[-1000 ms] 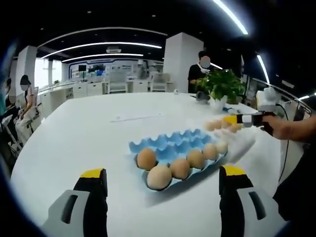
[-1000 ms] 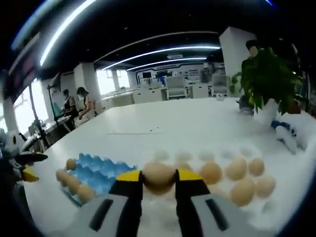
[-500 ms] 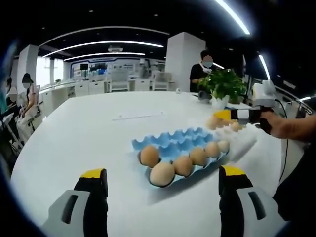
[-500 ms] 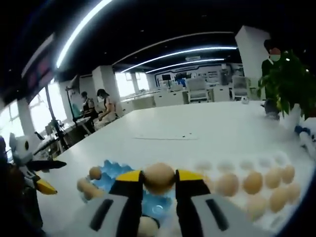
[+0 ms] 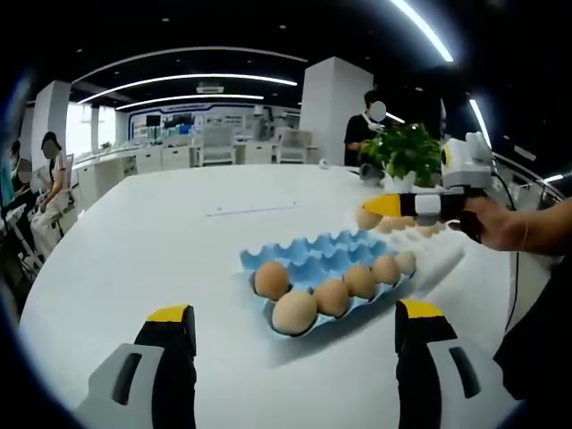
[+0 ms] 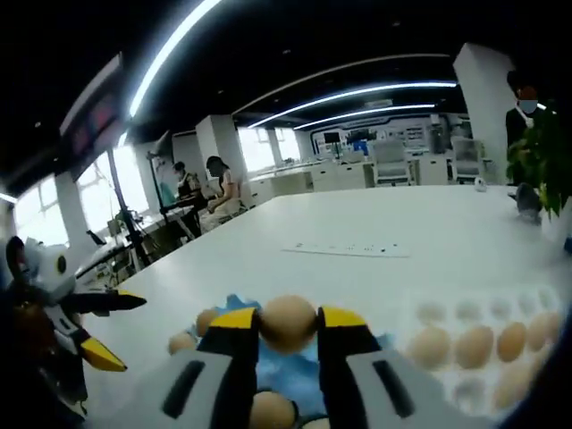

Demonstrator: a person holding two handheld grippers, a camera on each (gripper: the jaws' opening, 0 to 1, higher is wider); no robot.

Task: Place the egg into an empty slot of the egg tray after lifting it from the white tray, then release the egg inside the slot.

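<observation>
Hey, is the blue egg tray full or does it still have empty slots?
Partly full. In the left gripper view, the blue egg tray holds eggs along its near side, while slots behind them show bare blue.

Bright ceiling strips [image 5: 192,80] light my table [image 5: 161,241] evenly; shadows stay soft. Windows [image 6: 268,147] glare white. Fisheye bends the edges, and the eggs [image 6: 474,344] at my right view's edge blur.
</observation>
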